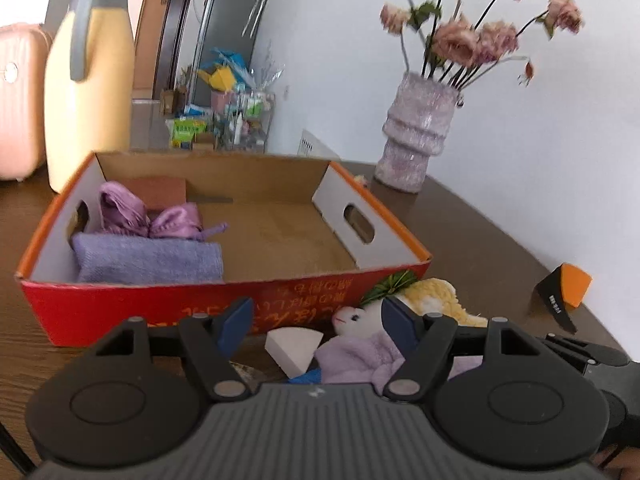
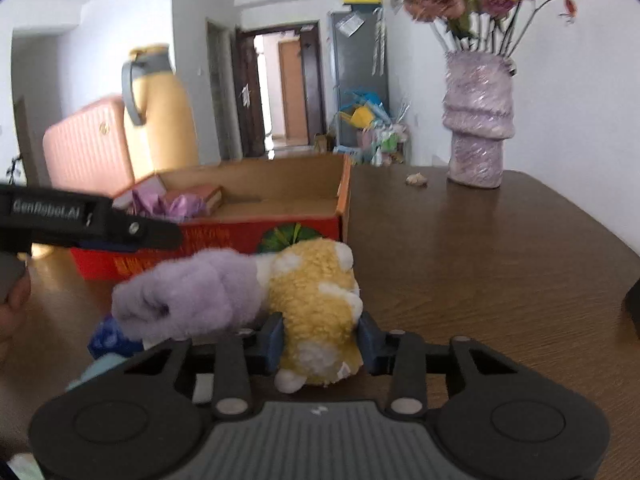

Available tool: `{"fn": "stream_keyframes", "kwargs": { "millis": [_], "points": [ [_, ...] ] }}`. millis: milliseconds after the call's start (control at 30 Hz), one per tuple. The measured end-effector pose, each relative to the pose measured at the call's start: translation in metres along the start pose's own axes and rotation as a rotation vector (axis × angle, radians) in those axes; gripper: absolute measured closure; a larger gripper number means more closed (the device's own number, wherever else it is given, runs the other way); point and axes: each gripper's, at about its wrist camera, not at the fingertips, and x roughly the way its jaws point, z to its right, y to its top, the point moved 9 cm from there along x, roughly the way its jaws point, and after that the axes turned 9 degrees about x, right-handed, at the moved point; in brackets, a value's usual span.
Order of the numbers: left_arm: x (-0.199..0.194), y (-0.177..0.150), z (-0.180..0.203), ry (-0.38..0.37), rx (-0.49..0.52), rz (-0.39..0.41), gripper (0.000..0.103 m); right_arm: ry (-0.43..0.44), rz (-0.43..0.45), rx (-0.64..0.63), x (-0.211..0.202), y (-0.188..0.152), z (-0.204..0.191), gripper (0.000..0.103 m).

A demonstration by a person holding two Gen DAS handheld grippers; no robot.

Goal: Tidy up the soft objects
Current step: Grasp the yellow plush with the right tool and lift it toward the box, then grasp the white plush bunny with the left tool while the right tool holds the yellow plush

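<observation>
Box (image 1: 224,304) holds two purple cloths; two plush toys lie outside.

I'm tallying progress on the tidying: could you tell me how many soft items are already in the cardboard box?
2 that I can see: a folded lavender towel at the box's front left, and a shiny purple cloth bunched just behind it. Anything beneath them would be hidden.

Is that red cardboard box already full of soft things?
No, mostly empty. The red box holds a folded purple towel and shiny purple cloth at one end; bare cardboard floor shows across the rest.
</observation>
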Motion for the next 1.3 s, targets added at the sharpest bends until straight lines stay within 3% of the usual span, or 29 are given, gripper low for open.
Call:
{"fn": "stream_keyframes", "kwargs": {
  "millis": [233,367,433,600,833,1000,1233,1300],
  "points": [
    [-0.064,0.0,0.009,0.019,0.024,0.09,0.028,-0.061,0.18,0.04,-0.068,0.028,0.007,0.069],
    [-0.109,-0.01,0.008,0.037,0.019,0.155,0.024,-0.035,0.271,0.033,-0.115,0.045,-0.012,0.069],
    [-0.13,-0.02,0.002,0.044,0.006,0.175,0.022,0.033,0.275,0.031,-0.13,0.043,-0.034,0.069],
    [-0.171,-0.076,-0.034,0.1,-0.041,0.157,0.021,0.203,0.158,-0.013,-0.134,-0.007,-0.114,0.069],
    [-0.201,-0.156,-0.089,0.174,-0.157,0.053,0.028,0.297,-0.046,-0.056,-0.111,-0.095,-0.188,0.068],
    [-0.205,-0.168,-0.095,0.136,-0.17,0.052,0.028,0.304,-0.098,-0.054,-0.11,-0.129,-0.202,0.058],
    [-0.2,-0.164,-0.096,0.001,-0.254,0.083,0.03,0.293,-0.075,-0.031,-0.121,-0.123,-0.193,0.057],
    [-0.197,-0.164,-0.096,-0.018,-0.273,0.076,0.034,0.294,-0.068,-0.021,-0.12,-0.121,-0.193,0.057]
  ]
}}
